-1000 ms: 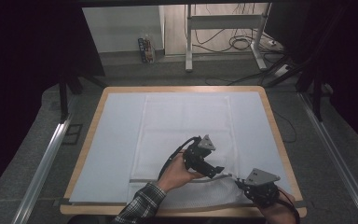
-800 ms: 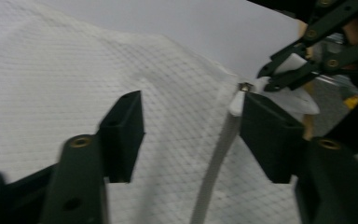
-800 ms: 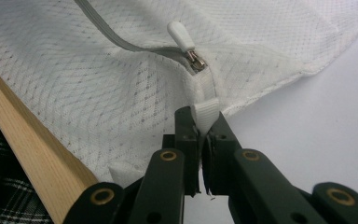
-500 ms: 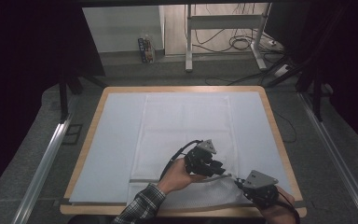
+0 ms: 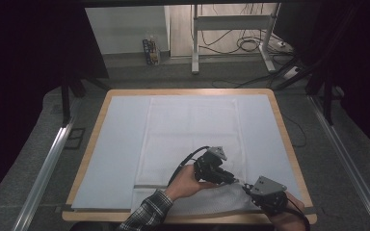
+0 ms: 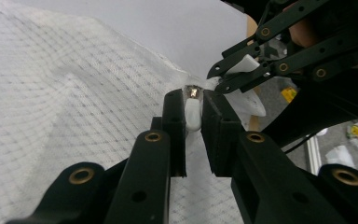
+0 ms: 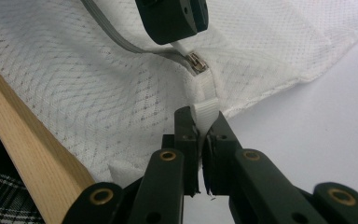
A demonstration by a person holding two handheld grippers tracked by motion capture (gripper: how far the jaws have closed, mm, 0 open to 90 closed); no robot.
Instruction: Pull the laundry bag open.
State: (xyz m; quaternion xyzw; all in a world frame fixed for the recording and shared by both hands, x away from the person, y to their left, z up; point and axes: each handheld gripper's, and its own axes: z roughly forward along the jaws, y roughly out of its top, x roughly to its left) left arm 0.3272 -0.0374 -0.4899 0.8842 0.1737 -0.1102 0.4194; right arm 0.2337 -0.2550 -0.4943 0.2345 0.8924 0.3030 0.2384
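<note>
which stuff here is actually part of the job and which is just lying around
In the job:
- white mesh bag
- its zipper pull, in the left gripper, whose jaws have just been closing
- white strap loop, in the right gripper

Just lying about:
- pale mat on the wooden table
- cables on the floor
- small carton by the wall

I'm working in what looks like a lab or test room: a wooden table (image 5: pixel 289 139) under a pale sheet, metal rails (image 5: pixel 43 168) along both its sides, grey carpet, dark curtains, and loose cables (image 5: pixel 250 43) beyond its far edge.
</note>
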